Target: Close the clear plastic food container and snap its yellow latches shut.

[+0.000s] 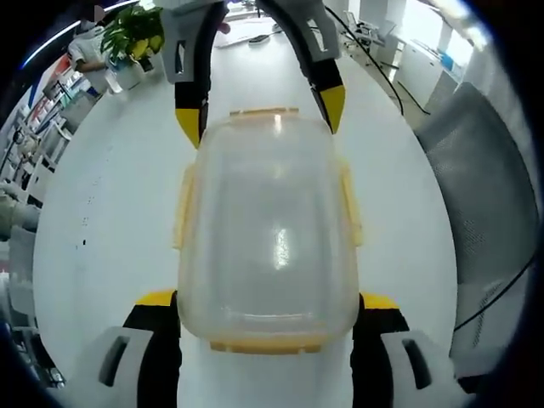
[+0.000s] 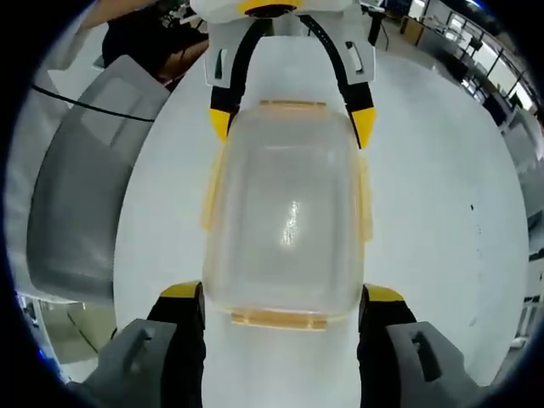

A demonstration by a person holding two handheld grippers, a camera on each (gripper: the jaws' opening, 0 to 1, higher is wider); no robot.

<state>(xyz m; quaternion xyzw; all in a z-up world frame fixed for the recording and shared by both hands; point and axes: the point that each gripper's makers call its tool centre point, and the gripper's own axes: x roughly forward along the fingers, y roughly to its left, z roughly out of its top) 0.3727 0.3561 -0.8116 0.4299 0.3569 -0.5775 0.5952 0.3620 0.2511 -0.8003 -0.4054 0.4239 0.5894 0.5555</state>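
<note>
Left gripper view gives me the broad white tabletop (image 1: 102, 221) first, running away toward a bright office background. On it, dead centre, sits the clear rectangular plastic food container (image 1: 270, 234) with its lid resting on top and pale yellow latch tabs along all four edges; the two side latches (image 1: 183, 208) flare outward from the walls rather than lying flat against them. To the right of the table I see a grey mesh chair back (image 1: 489, 195). Far off at the top left stands a small green potted plant (image 1: 132, 38).

My left gripper (image 1: 269, 319) has its black, yellow-tipped jaws spread wide, one on each side of the container's near end. I cannot tell whether the tips touch the walls. Opposite, my right gripper (image 1: 259, 115) reaches in from the top, its jaws likewise wide apart and bracketing the far corners.

Right gripper view shows the same arrangement from the other end: container (image 2: 287, 221) in the middle of the white table (image 2: 442, 255), right gripper (image 2: 280, 319) open at the near end, left gripper (image 2: 293, 119) open at the far end. The grey chair (image 2: 81, 204) sits to the left here.
</note>
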